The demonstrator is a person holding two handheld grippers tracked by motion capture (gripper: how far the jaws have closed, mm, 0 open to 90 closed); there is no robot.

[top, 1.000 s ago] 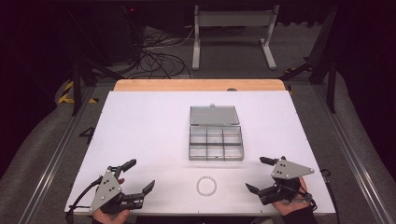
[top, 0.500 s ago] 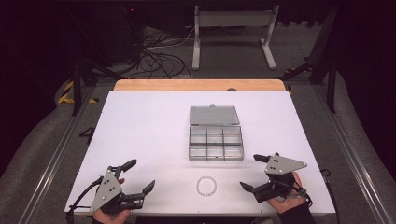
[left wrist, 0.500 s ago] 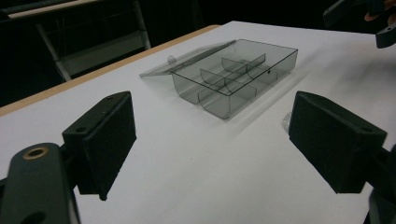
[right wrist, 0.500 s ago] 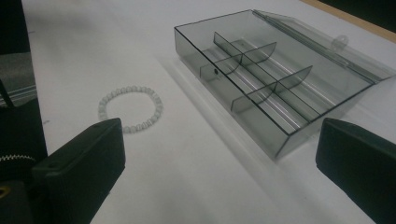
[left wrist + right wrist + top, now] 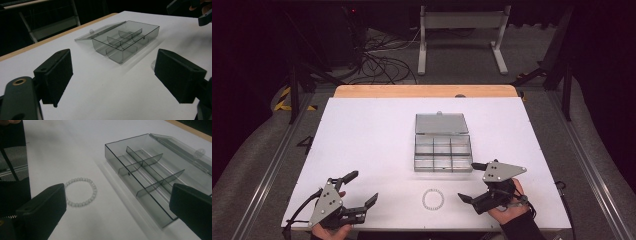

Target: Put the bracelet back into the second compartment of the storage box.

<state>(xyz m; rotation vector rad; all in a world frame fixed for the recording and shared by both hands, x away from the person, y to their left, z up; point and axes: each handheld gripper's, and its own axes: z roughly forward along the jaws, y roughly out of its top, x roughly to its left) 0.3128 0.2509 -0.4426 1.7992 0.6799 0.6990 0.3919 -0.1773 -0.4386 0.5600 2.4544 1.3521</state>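
A clear grey compartment box (image 5: 443, 152) lies open mid-table, its lid (image 5: 440, 123) folded flat behind it and its cells empty. A ring-shaped bracelet of pale beads (image 5: 433, 199) lies on the white table in front of it. My right gripper (image 5: 468, 181) stands open just right of the bracelet, nothing between its jaws. In the right gripper view the bracelet (image 5: 81, 192) lies ahead left and the box (image 5: 150, 170) ahead right of the right gripper (image 5: 117, 207). My left gripper (image 5: 362, 187) is open and empty at the front left, facing the box (image 5: 125, 40).
The white table top (image 5: 372, 130) has a wooden strip (image 5: 427, 91) along its far edge. Beyond it are floor cables (image 5: 382, 55) and a metal stand (image 5: 459, 30). In the left gripper view the other gripper (image 5: 200, 10) shows at the top right.
My right gripper has slid left along the front of the table, closer to the bracelet. The left gripper, box and bracelet have stayed put.
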